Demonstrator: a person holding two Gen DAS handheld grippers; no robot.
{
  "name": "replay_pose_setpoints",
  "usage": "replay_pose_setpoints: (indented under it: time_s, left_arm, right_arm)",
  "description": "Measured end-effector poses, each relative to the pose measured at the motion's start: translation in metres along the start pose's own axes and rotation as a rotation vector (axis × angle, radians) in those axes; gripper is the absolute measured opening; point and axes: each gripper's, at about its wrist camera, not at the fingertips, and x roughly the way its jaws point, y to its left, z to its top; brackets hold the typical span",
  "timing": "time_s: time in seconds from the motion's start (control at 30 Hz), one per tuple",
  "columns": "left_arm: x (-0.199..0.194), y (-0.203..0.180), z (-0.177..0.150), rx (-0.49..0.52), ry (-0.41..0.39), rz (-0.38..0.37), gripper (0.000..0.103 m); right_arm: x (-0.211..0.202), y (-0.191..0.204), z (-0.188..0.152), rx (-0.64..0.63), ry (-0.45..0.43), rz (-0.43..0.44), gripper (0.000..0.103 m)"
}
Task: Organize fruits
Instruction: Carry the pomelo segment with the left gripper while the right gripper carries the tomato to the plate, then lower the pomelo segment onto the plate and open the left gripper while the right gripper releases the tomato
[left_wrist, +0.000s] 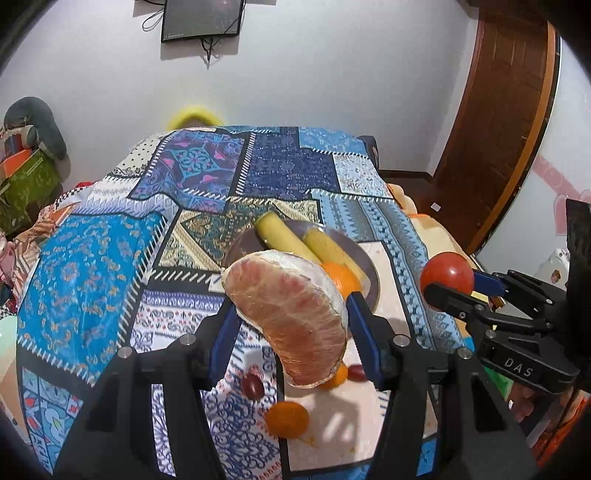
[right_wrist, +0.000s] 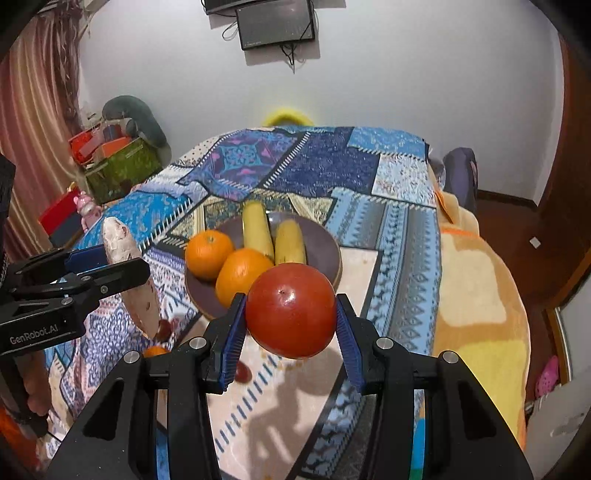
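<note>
My left gripper (left_wrist: 291, 306) is shut on a peeled pink pomelo wedge (left_wrist: 291, 317) and holds it above the patterned cloth; the wedge also shows in the right wrist view (right_wrist: 129, 280). My right gripper (right_wrist: 290, 314) is shut on a red tomato (right_wrist: 291, 308), held above the cloth just in front of the plate; the tomato also shows in the left wrist view (left_wrist: 447, 275). A brown plate (right_wrist: 325, 247) holds two bananas (right_wrist: 258, 229) and two oranges (right_wrist: 208, 253). The plate also shows in the left wrist view (left_wrist: 371, 273).
Loose on the cloth below the left gripper lie a small orange (left_wrist: 286, 419), a dark red grape (left_wrist: 253, 384) and another grape (left_wrist: 357, 372). The table's right edge drops to a yellow-orange blanket (right_wrist: 480, 295). Boxes (right_wrist: 118, 162) stand at the far left.
</note>
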Motion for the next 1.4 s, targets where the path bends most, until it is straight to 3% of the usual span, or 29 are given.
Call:
replay_pose_setpoints:
  time_s: [0.33, 0.9, 1.4]
  left_arm:
    - [0.025, 0.001, 0.026, -0.001, -0.012, -0.014, 0.057]
    - [0.094, 0.005, 0.063, 0.005, 0.013, 0.011, 0.057]
    - [0.135, 0.011, 0.055, 0.003, 0.105, 0.013, 0.056]
  right_arm:
    - [0.023, -0.002, 0.017, -0.009, -0.011, -0.006, 0.043]
    - [0.089, -0.03, 0.04, 0.022, 0.043, -0.012, 0.043]
    - [0.124, -0.037, 0.043, 0.052, 0.105, 0.009, 0.044]
